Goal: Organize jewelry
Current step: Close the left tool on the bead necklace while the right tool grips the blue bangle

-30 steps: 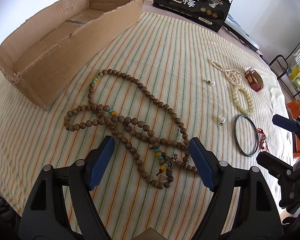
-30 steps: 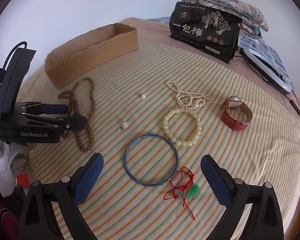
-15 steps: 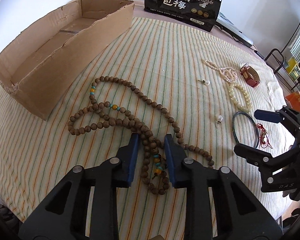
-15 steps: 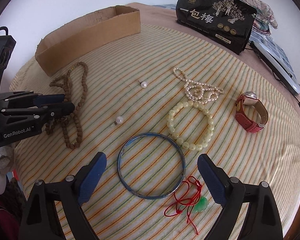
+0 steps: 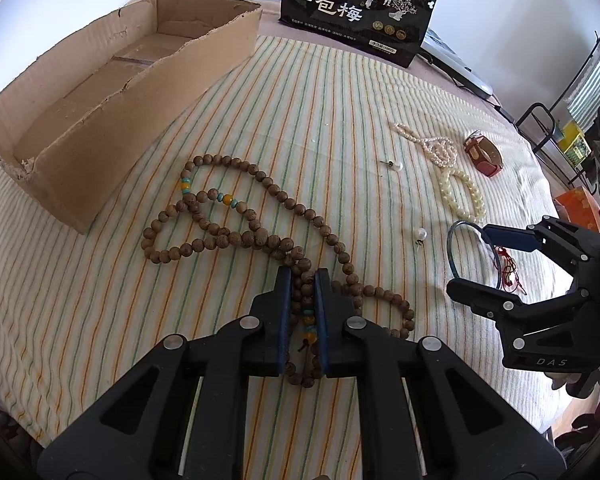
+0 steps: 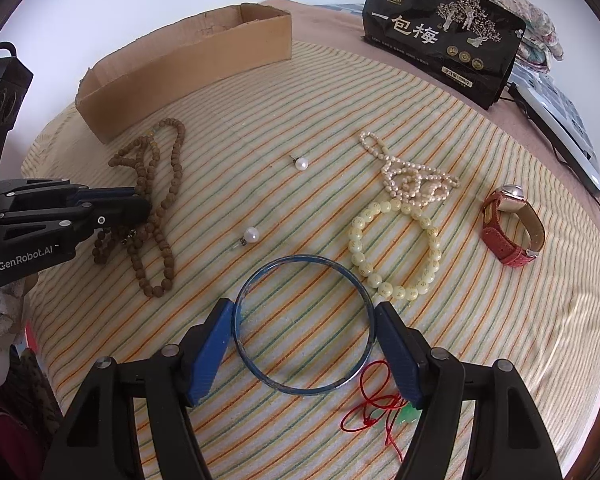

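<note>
My left gripper is shut on the brown wooden bead necklace, which lies in loops on the striped cloth; it also shows in the right wrist view. My right gripper has its blue pads against both sides of the blue bangle, which lies flat; the bangle also shows in the left wrist view. A cardboard box stands open at the far left.
On the cloth lie a cream bead bracelet, a small pearl strand, two pearl earrings, a red-strap watch and a red cord with green pendant. A black packet stands at the back.
My left gripper closed on the wooden bead necklace. My right gripper moved forward over the blue bangle and narrowed until its pads met the ring.
</note>
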Tool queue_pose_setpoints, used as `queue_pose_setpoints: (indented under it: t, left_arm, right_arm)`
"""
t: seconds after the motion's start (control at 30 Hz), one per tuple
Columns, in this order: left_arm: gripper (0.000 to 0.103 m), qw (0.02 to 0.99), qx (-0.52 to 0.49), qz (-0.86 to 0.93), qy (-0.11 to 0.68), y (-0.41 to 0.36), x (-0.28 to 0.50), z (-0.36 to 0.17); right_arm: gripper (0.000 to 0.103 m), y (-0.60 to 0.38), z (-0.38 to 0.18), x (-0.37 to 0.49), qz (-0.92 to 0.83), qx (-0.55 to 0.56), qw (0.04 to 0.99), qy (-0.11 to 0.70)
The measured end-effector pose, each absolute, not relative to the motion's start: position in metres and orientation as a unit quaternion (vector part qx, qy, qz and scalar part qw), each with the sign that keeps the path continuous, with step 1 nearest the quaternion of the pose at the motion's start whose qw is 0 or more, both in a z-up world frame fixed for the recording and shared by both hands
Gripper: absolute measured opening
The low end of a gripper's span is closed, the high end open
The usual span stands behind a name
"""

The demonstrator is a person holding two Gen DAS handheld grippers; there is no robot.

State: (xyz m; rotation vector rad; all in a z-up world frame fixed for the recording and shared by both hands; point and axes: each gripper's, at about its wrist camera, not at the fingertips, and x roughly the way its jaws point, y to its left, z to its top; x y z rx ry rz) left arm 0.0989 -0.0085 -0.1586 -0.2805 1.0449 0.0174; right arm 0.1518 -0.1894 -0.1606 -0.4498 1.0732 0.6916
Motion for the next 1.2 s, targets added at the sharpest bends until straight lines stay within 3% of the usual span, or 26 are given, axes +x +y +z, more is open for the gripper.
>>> queue_pose_setpoints:
  t: [0.07, 0.5, 1.2]
  left_arm:
    - [0.004, 0.858, -0.134, 0.005, 0.495, -0.008, 0.096, -0.156]
    - [0.004, 0.873, -0.134, -0.013, 0.468, -0.001, 0.078, -0.126]
    - [0.004, 0.930, -0.107, -0.078, 0.343, 0.020, 0.068, 0.022]
  right_arm:
    - [0.073, -0.191, -0.156, 0.150, 0.320, -0.204, 0.782, 0.495]
    - [0.073, -0.201, -0.129, 0.139, 0.304, -0.192, 0.806, 0.470]
    - [0.073, -0.196, -0.063, 0.140, 0.292, -0.149, 0.854, 0.405]
